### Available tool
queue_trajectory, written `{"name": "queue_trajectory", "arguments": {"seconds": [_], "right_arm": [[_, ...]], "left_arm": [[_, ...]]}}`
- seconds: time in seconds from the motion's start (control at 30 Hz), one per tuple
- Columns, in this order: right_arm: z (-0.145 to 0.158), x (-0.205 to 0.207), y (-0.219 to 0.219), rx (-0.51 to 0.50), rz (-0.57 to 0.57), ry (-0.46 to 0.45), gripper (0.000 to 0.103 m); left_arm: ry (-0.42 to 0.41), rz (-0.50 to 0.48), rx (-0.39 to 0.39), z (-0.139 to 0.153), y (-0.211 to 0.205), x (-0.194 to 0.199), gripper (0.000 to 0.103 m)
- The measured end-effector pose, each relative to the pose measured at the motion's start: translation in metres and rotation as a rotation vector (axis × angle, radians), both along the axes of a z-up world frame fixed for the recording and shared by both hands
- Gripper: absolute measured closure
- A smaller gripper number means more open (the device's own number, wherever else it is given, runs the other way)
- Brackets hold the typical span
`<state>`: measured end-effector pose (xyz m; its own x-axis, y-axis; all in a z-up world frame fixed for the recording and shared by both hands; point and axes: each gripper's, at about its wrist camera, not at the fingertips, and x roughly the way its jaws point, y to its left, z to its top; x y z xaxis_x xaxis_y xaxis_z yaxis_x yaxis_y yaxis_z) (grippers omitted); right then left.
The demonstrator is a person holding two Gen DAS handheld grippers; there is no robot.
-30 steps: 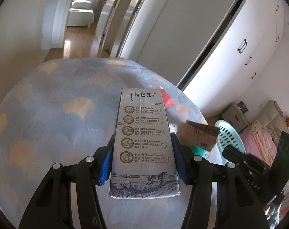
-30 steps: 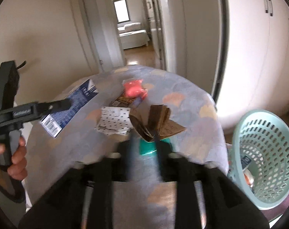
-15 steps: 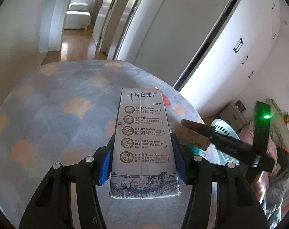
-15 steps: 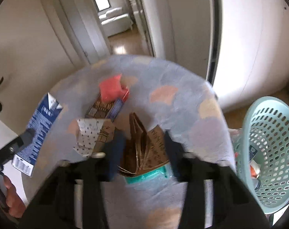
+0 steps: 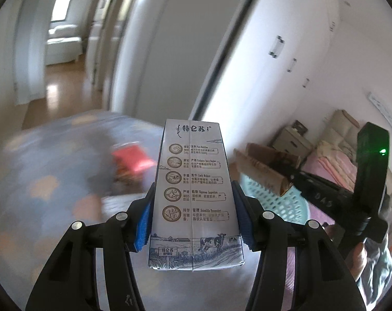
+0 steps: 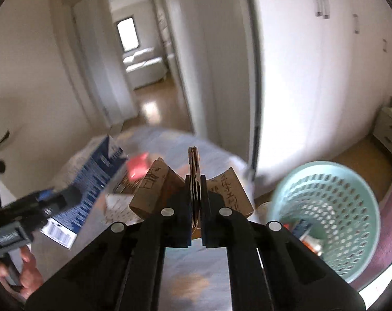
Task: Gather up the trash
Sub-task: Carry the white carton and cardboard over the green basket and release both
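Note:
My left gripper is shut on a grey-white milk carton, blue pads pressing both its sides, and holds it lifted over the table. In the right wrist view the carton shows its blue face at the left. My right gripper has its jaws closing tight, with pads pressed on a folded brown cardboard piece that is held in the air. The left wrist view shows that cardboard hanging above the teal basket.
The perforated teal basket stands on the floor right of the round patterned table, with some trash inside. A red wrapper and other packets lie on the table. White wardrobe doors rise behind. A hand grips the left tool.
The right gripper shut on the brown cardboard and lifted it off the table towards the basket. The left gripper rose and swung right with the carton in it.

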<state>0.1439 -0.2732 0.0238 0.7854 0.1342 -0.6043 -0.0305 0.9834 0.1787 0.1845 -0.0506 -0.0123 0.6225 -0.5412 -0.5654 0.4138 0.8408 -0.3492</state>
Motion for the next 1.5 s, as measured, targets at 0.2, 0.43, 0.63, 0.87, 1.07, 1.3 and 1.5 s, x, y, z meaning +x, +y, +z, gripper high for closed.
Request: {"name": "queue_trajectory", "arguments": {"seconds": [0.2, 0.43, 0.63, 0.87, 1.07, 1.3, 1.5], "right_arm": [[0.008, -0.021, -0.074, 0.044, -0.170, -0.028, 0.100], [-0.010, -0.030, -0.148, 0.102, -0.333, 0.029, 0.099], [-0.035, -0.028, -0.185, 0.121, -0.440, 0.097, 0.099], [-0.059, -0.027, -0.218, 0.185, -0.512, 0.150, 0.092], [-0.063, -0.037, -0.221, 0.193, -0.532, 0.139, 0.051], [-0.046, -0.041, -0.190, 0.185, -0.457, 0.091, 0.051], [-0.022, -0.036, -0.139, 0.135, -0.343, 0.048, 0.051]], "left_arm": [[0.004, -0.113, -0.007, 0.001, -0.066, 0.010, 0.050], [0.026, -0.207, 0.024, -0.005, -0.147, 0.029, 0.050], [0.063, -0.266, 0.062, -0.022, -0.203, 0.043, 0.050], [0.088, -0.275, 0.042, -0.041, -0.224, 0.062, 0.028], [0.096, -0.271, 0.024, -0.042, -0.208, 0.060, 0.028], [0.029, -0.220, 0.022, -0.023, -0.164, 0.037, 0.028], [-0.034, -0.145, 0.020, -0.006, -0.111, 0.017, 0.028]]}}
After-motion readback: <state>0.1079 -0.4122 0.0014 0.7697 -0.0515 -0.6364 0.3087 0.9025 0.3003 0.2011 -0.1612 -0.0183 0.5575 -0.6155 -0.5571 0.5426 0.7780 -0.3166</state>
